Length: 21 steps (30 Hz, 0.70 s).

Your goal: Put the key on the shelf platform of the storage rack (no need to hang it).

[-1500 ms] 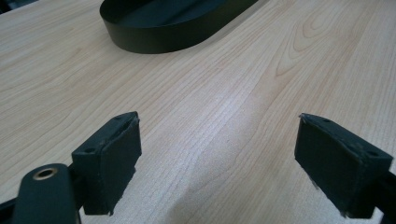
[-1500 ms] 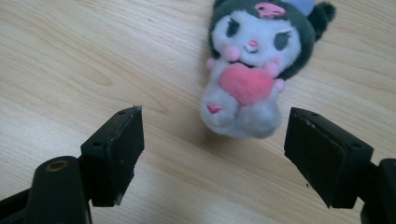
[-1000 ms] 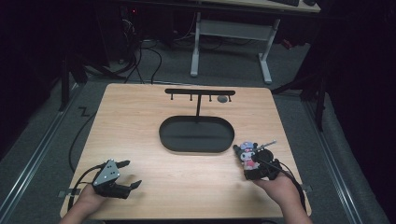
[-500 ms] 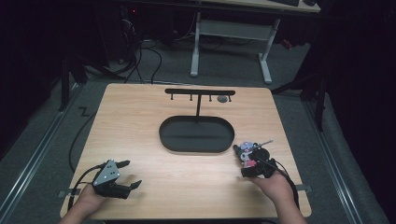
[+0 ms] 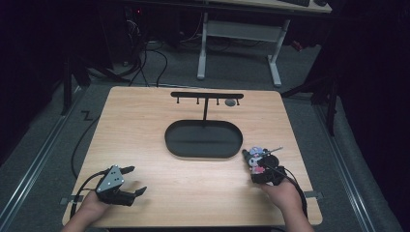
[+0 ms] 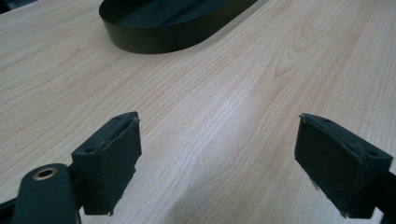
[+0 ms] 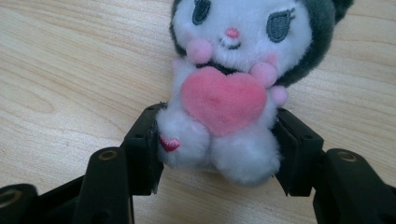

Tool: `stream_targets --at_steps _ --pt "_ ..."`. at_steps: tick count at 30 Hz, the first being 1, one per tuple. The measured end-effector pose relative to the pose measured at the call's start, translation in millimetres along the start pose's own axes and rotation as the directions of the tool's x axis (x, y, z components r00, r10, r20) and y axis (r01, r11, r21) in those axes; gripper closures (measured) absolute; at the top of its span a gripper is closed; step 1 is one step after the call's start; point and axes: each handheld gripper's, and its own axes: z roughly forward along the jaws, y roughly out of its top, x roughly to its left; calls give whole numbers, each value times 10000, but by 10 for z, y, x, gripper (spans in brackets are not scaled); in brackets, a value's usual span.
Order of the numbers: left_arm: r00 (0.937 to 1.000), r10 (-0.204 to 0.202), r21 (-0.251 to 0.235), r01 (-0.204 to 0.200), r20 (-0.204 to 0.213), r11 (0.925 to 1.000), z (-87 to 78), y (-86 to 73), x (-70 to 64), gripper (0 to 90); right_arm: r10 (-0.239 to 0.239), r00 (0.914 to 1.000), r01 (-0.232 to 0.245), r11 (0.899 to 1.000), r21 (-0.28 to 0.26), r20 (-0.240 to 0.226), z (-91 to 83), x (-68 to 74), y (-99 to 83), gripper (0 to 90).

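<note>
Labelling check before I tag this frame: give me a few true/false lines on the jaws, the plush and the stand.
1. The right gripper has its jaws closed on the plush toy. True.
2. The left gripper holds the toy. False: its jaws stand wide apart over bare table.
3. The plush holds a pink heart. True.
4. The plush lies inside the black oval tray. False: it sits on the wood beside the tray.

Lab: floor cables [image 5: 145, 58], desk frame [image 5: 239, 43]
</note>
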Motion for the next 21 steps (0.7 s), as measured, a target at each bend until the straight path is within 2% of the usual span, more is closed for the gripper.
stream_targets --at_steps 7,21 --pt "10000 1 1 -1 -7 10000 1 0 -1 155 55 9998 -54 10000 -72 198 -32 7 5 487" --pt "10000 4 23 -4 -11 10000 3 1 -2 155 -189 9996 199 9987 -468 212 -274 58 38 488"
